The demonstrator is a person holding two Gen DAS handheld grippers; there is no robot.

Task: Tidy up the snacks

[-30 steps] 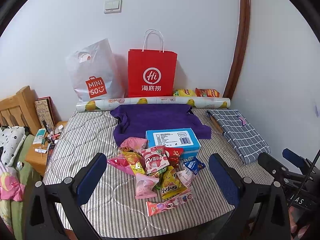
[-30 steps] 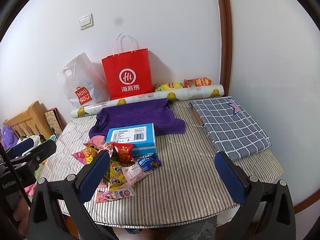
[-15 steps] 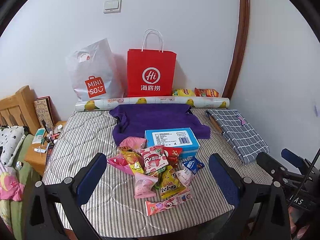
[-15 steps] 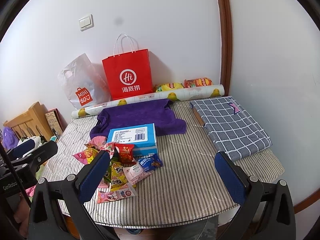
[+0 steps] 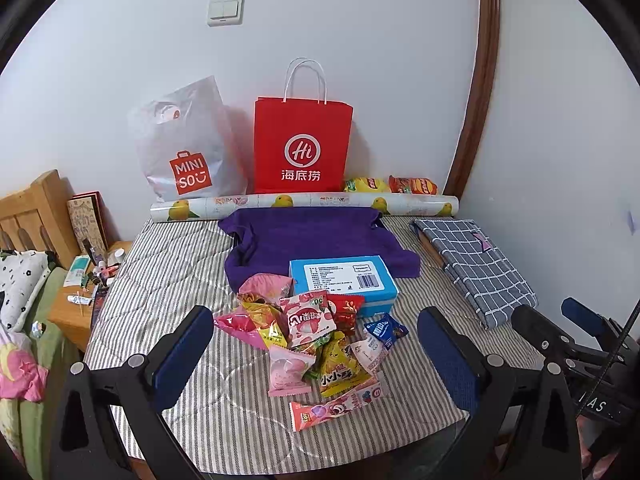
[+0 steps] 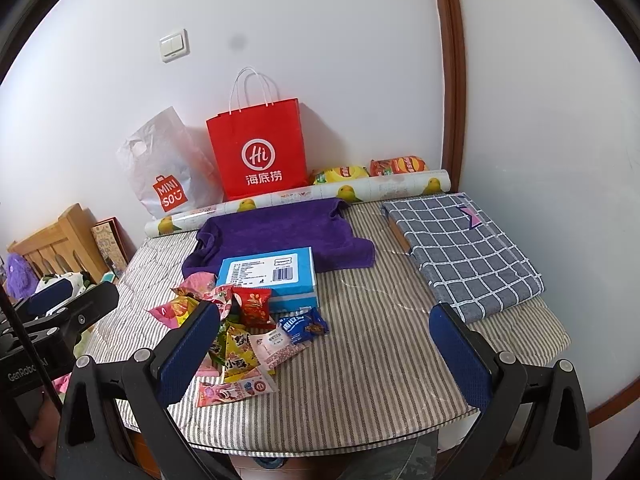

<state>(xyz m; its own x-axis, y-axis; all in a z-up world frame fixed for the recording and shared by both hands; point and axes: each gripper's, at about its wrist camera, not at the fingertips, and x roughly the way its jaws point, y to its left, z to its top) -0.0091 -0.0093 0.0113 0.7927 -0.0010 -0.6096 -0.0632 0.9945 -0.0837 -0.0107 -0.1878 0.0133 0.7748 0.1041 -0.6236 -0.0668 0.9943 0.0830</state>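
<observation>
A heap of several colourful snack packets [image 5: 312, 336] lies on the striped table top [image 5: 168, 280], just in front of a blue box [image 5: 344, 280]. The heap also shows in the right wrist view [image 6: 240, 332], with the blue box [image 6: 268, 276] behind it. My left gripper [image 5: 316, 364] is open and empty, held above the table's near edge with the heap between its fingers. My right gripper [image 6: 324, 356] is open and empty, to the right of the heap over bare striped cloth.
A purple towel [image 5: 316, 240] lies behind the box. A red paper bag [image 5: 302, 148], a white Miniso bag [image 5: 184, 148] and a printed roll [image 5: 304, 204] stand along the wall. A checked folded cloth [image 6: 464, 248] lies at right. A bedside stand [image 5: 80, 300] is left.
Both grippers have drifted slightly; the scene sits a little lower and closer in the views. Nothing on the table has moved.
</observation>
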